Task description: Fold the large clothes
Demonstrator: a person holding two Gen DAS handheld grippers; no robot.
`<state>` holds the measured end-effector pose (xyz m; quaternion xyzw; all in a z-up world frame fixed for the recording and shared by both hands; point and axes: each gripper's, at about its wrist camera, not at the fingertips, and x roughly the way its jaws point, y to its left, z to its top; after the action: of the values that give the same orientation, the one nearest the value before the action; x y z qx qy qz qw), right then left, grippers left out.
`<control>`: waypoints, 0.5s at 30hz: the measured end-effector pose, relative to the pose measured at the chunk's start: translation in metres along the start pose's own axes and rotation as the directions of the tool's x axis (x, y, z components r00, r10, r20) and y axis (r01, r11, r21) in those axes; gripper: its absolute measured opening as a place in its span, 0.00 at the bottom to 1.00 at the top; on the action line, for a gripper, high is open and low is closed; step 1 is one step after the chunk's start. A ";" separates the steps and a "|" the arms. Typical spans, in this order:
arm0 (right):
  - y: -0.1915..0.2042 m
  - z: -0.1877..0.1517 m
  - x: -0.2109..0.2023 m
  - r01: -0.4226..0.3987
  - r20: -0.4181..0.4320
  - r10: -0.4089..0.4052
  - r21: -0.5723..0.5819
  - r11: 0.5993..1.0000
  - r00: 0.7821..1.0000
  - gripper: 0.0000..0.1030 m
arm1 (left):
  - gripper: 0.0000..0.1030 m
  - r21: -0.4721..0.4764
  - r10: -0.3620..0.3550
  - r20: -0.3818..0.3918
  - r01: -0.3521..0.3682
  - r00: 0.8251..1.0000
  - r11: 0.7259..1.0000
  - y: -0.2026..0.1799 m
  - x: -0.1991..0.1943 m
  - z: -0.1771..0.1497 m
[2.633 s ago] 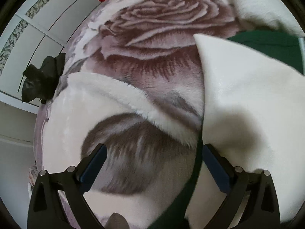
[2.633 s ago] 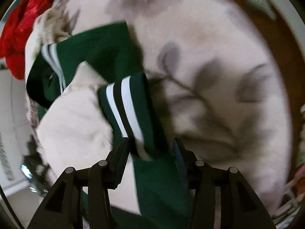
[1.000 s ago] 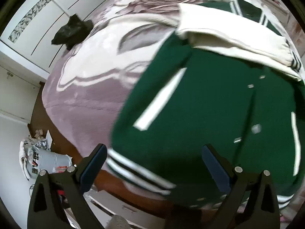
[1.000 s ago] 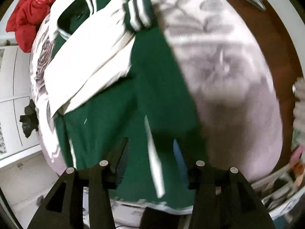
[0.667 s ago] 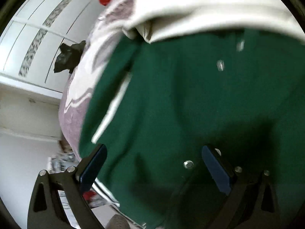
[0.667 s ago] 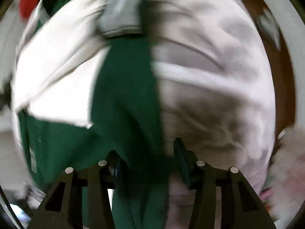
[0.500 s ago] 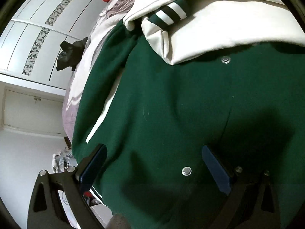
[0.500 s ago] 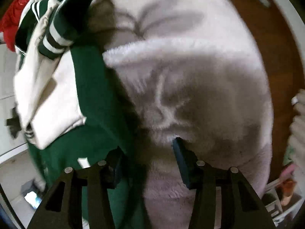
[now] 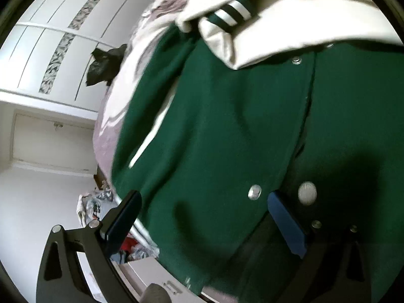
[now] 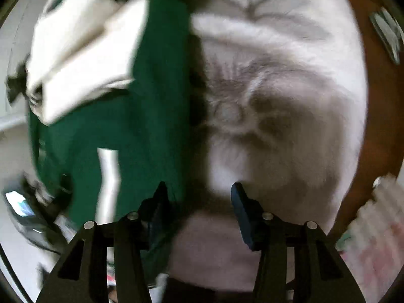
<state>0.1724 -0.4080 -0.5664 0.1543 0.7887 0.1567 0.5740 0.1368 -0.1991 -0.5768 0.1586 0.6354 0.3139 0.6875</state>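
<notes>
Green jacket [image 9: 227,131]: varsity type, snap buttons, flat on floral blanket [image 10: 277,88]; cream sleeves [image 9: 290,20] lie folded across chest.
Change: a second ago both views looked from higher; now close over hem end.
Left gripper [image 9: 202,202]: jaws wide apart, nothing pinched, over hem near snaps.
Right gripper [image 10: 197,197]: half-spread, empty, straddling jacket's side edge.
Meaning: sleeve folds look done; probably hem grab next.

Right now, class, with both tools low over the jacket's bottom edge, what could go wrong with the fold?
The folded cream sleeves lie loose and could slide off in the next fold. The right tool straddles the green jacket's side edge and may pinch the fleece blanket too.
</notes>
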 end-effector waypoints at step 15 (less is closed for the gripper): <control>0.025 -0.118 0.070 -0.054 -0.187 0.046 -0.035 0.998 0.981 0.09 | 1.00 -0.083 -0.056 -0.107 0.047 0.993 0.995 0.010 -0.021 -0.072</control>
<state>0.0407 -0.3641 -0.5814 0.1472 0.8315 0.2008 0.4966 0.0642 -0.2178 -0.5649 0.0970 0.6629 0.3293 0.6653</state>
